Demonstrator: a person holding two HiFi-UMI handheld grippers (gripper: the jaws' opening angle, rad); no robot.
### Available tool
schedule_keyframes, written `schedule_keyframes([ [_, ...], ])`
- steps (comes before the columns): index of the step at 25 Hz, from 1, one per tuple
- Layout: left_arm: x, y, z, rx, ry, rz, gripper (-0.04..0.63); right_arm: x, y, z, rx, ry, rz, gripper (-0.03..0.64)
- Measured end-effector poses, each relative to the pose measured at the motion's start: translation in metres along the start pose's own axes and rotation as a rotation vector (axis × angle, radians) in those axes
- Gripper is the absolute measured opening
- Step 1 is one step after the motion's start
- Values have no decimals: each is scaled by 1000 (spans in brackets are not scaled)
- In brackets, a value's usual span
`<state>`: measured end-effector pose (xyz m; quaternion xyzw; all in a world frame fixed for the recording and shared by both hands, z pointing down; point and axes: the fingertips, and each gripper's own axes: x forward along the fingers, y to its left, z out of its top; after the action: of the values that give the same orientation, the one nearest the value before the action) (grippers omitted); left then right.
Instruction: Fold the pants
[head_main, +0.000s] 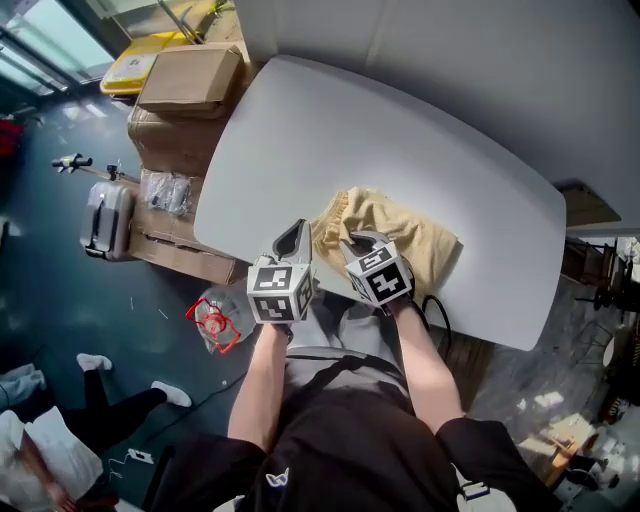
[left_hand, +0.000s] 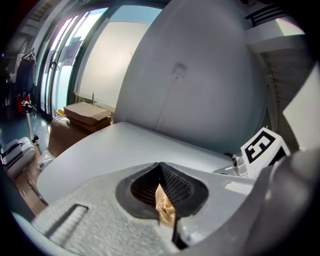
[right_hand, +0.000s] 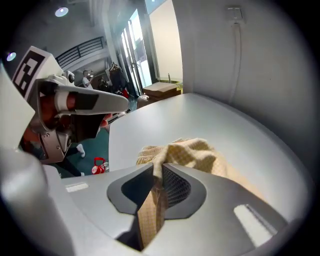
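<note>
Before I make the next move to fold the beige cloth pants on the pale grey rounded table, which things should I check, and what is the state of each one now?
1. Grip of the left gripper on the beige cloth pants: ok, its jaws are shut on a thin bit of cloth.
2. Grip of the right gripper: ok, its jaws are closed on a thicker fold.
3. Pants lying flat: not ok, they are bunched in a heap by the near edge.
4. Room on the pale grey rounded table beyond the pants: ok, bare surface shows there.
5. Which part of the pants each gripper holds: cannot tell.
</note>
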<state>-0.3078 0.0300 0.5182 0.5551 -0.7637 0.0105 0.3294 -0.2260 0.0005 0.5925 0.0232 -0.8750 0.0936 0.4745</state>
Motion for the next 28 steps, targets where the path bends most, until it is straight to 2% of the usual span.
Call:
schedule_keyframes([
  [7,6,8,-14,-2,35,-14,3,25,5,-11,68,20,20,65],
  [9,9,7,-13,3,41,-21,3,29,9,-11,90,13,51,77],
  [12,13,2,-10,16,43,-33,3,31,23,-9,142,-1,147,193],
  [13,14,0,-9,23,44,-38,3,31,25,-10,160,-6,160,196],
  [15,18,-8,-6,36,44,-52,3,32,22,-11,202,-18,165,112],
  [19,29,-28,6,71,37,-96,3,30,20,-7,270,-34,207,101],
  [21,35,-38,13,88,31,-114,3,21,15,2,327,-80,242,100],
  [23,41,-50,24,101,18,-136,3,1,6,16,385,-170,268,79],
  [26,49,-76,45,117,-15,-181,3,-47,-10,40,402,-320,300,78],
  [28,52,-96,65,134,-52,-211,3,-91,-17,60,396,-438,369,78],
])
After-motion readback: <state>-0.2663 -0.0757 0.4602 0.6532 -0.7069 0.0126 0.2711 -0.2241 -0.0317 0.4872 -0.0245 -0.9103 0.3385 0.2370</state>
